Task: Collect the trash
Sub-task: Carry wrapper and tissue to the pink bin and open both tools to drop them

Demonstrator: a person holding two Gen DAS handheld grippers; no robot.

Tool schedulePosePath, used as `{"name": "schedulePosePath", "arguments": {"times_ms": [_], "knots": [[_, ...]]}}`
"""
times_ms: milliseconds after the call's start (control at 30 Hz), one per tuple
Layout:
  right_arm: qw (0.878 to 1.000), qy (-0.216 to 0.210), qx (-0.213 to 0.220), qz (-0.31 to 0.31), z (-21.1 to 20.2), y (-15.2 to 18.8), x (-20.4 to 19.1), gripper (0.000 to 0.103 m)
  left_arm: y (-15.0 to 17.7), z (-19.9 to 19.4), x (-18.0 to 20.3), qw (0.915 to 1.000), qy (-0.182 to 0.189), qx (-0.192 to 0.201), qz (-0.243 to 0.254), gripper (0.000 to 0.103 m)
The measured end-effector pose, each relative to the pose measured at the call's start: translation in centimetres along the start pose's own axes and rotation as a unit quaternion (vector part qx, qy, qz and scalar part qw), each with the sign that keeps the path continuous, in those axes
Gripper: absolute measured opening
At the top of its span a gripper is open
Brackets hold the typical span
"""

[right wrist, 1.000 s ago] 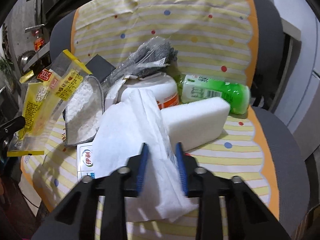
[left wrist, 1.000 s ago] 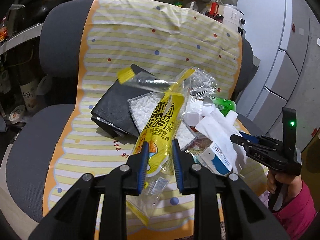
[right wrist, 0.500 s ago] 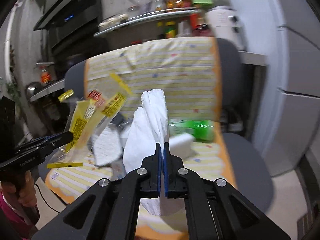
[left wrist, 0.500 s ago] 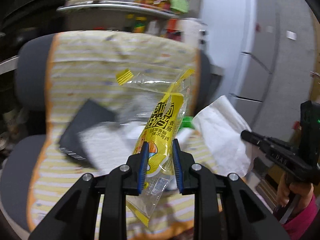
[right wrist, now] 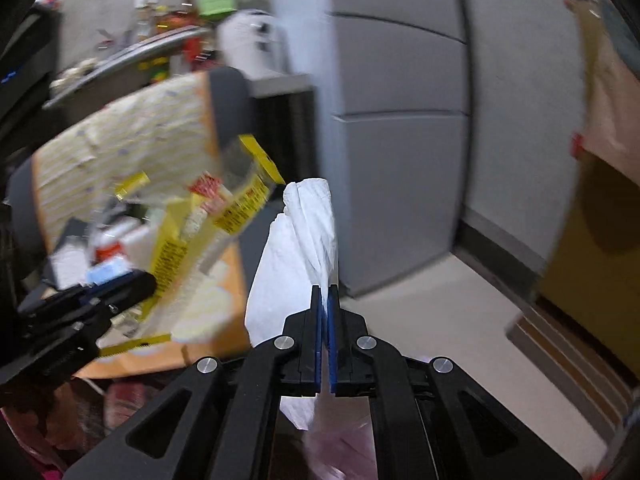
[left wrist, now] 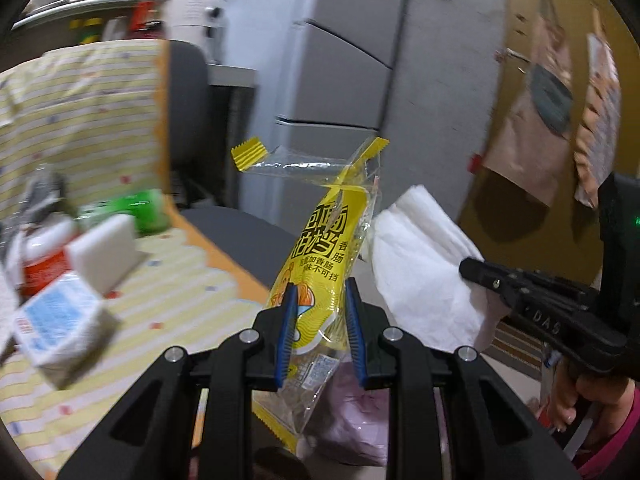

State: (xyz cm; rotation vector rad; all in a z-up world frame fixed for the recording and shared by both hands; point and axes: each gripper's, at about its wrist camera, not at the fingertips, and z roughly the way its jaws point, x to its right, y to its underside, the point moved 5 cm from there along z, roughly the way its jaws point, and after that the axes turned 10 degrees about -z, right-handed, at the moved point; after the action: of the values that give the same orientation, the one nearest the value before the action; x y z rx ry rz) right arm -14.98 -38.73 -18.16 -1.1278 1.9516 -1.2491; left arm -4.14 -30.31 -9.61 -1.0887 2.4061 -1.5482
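Yellow plastic first: pinched between the blue pads of the left tool (left wrist: 320,320), a torn sausage wrapper (left wrist: 320,264), standing upright with its clear top flapping open. Clamped just as firmly in the right tool (right wrist: 325,332), jaws fully together on a thin fold, a white tissue (right wrist: 296,248), hanging in a loose bunch. Both pieces lifted clear of the chair seat (left wrist: 168,280) and carried side by side in the air, near each other but not touching. Below the tools, partly hidden, something pale pink and crumpled (left wrist: 352,420), perhaps a trash bag; too little visible to be sure. So, judging by that: two pieces picked up, neither dropped off yet, and more sorting left. Left lying on the seat: a white foam block (left wrist: 106,248), a green bottle (left wrist: 136,210) on its side behind it, a red-and-white jar (left wrist: 44,268), a small blue-and-white carton (left wrist: 60,320); hard to say which of these count as trash. No worktop here, only a grey office chair draped in a yellow-striped, dotted cloth (left wrist: 80,120). Around it, a tall grey cabinet or fridge (left wrist: 340,60), a cluttered shelf of bottles (right wrist: 160,32), pale floor (right wrist: 440,320), and a mustard-coloured wall with brown paper bags (left wrist: 540,120) hung on it. Heavy blur over most of the background.
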Motion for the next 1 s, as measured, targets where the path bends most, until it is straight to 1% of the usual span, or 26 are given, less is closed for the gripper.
{"name": "schedulePosePath", "arguments": {"times_ms": [67, 133, 200, 267, 300, 433, 467, 500, 533, 600, 667, 733, 800, 867, 1000], "knots": [[0.999, 0.019, -0.023, 0.021, 0.6, 2.1, 1.8, 0.004, 1.1, 1.5, 1.5, 0.9997, 0.012, -0.011, 0.018, 0.022], [0.998, 0.036, -0.041, 0.034, 1.2, 4.2, 3.0, 0.004, 1.8, 2.8, 2.6, 0.9992, 0.015, -0.022, 0.03, 0.022], [0.995, 0.05, -0.065, 0.048, 2.3, 6.7, 4.0, 0.004, 2.5, 3.5, 3.4, 0.9987, 0.019, -0.033, 0.034, 0.022], [0.992, 0.062, -0.098, 0.054, 3.7, 9.3, 4.7, 0.006, 2.8, 4.2, 3.6, 0.9982, 0.022, -0.043, 0.035, 0.022], [0.99, 0.065, -0.112, 0.056, 4.3, 10.4, 5.0, 0.007, 3.0, 4.4, 3.7, 0.998, 0.023, -0.047, 0.036, 0.022], [0.983, 0.069, -0.158, 0.07, 6.8, 13.8, 5.6, 0.008, 3.5, 4.6, 3.9, 0.9975, 0.025, -0.056, 0.036, 0.022], [0.981, 0.069, -0.166, 0.073, 7.2, 14.3, 5.8, 0.011, 3.6, 4.7, 3.9, 0.9973, 0.025, -0.059, 0.036, 0.022], [0.98, 0.066, -0.174, 0.077, 7.5, 14.8, 5.9, 0.021, 3.8, 4.8, 4.0, 0.9971, 0.026, -0.061, 0.037, 0.022], [0.979, 0.066, -0.175, 0.08, 7.5, 15.3, 6.2, 0.03, 3.9, 4.9, 4.2, 0.9968, 0.027, -0.066, 0.038, 0.022], [0.978, 0.069, -0.178, 0.081, 7.4, 15.8, 6.5, 0.035, 4.3, 5.3, 4.3, 0.9958, 0.028, -0.077, 0.041, 0.023], [0.979, 0.071, -0.173, 0.084, 7.2, 15.6, 6.7, 0.035, 4.7, 5.7, 4.5, 0.9946, 0.03, -0.088, 0.046, 0.023], [0.98, 0.076, -0.16, 0.09, 6.3, 15.0, 7.0, 0.035, 5.4, 6.3, 4.9, 0.9919, 0.038, -0.108, 0.054, 0.023], [0.982, 0.084, -0.139, 0.098, 5.4, 13.6, 7.8, 0.035, 5.8, 6.8, 5.1, 0.9891, 0.045, -0.126, 0.06, 0.023], [0.983, 0.095, -0.114, 0.105, 4.0, 12.3, 8.6, 0.035, 6.4, 7.4, 5.6, 0.9854, 0.056, -0.145, 0.07, 0.023], [0.984, 0.106, -0.082, 0.119, 2.2, 10.5, 9.9, 0.036, 8.0, 9.1, 6.9, 0.9754, 0.077, -0.186, 0.09, 0.024]]}}
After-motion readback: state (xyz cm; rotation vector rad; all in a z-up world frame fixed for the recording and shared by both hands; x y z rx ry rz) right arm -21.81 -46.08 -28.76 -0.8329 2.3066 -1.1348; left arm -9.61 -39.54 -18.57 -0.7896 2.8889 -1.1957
